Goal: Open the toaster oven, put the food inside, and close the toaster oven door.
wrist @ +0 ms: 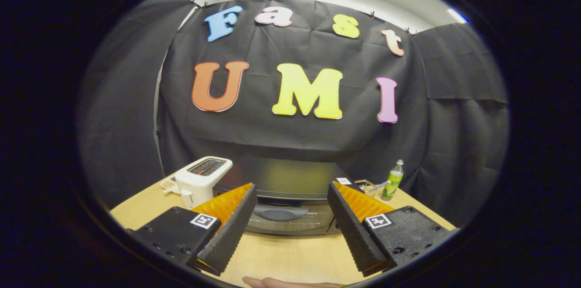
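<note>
Toaster oven (290, 197) on the table (281, 256), straight ahead of the parted fingers (227, 229).
A pop-up toaster (199, 179) stands just left of it; a drink bottle (393, 180) stands to its right (beside some small items too blurred to tell).

tongs (290, 197) spread wide, empty | toaster oven (290, 192) just ahead, door closed

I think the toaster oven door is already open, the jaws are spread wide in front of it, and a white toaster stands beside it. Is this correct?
Not quite. In the gripper view the toaster oven door is closed, its handle flat against the front. The rest holds: the gripper has its jaws spread wide before it, and the white toaster stands beside it.
</note>
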Available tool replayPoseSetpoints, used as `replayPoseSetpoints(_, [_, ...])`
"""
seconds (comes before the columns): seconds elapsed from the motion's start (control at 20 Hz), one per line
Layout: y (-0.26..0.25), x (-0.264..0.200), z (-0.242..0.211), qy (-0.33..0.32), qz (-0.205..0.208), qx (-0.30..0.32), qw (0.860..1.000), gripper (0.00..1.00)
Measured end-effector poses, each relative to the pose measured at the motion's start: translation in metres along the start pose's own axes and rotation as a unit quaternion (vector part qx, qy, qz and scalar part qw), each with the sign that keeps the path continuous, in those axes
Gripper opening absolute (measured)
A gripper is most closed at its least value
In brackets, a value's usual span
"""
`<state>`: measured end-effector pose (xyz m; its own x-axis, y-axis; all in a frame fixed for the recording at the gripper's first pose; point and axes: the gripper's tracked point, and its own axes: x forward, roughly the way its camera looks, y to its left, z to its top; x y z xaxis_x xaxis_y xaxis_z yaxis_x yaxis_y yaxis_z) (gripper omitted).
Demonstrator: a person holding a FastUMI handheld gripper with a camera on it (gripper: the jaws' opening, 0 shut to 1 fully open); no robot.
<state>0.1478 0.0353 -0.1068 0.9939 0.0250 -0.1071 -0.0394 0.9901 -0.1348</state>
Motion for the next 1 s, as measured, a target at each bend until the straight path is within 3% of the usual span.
replayPoseSetpoints(0.25, [0.014,0.050,-0.029,0.022,0.003,-0.004,1.000,1.00])
replayPoseSetpoints(0.6, [0.011,0.091,-0.064,0.074,-0.014,0.042,0.996,1.00])
replayPoseSetpoints(0.8, [0.019,0.093,-0.066,0.102,0.003,0.059,0.993,1.00])
replayPoseSetpoints(1.0, [0.017,0.087,-0.069,0.140,0.001,0.038,0.989,1.00])
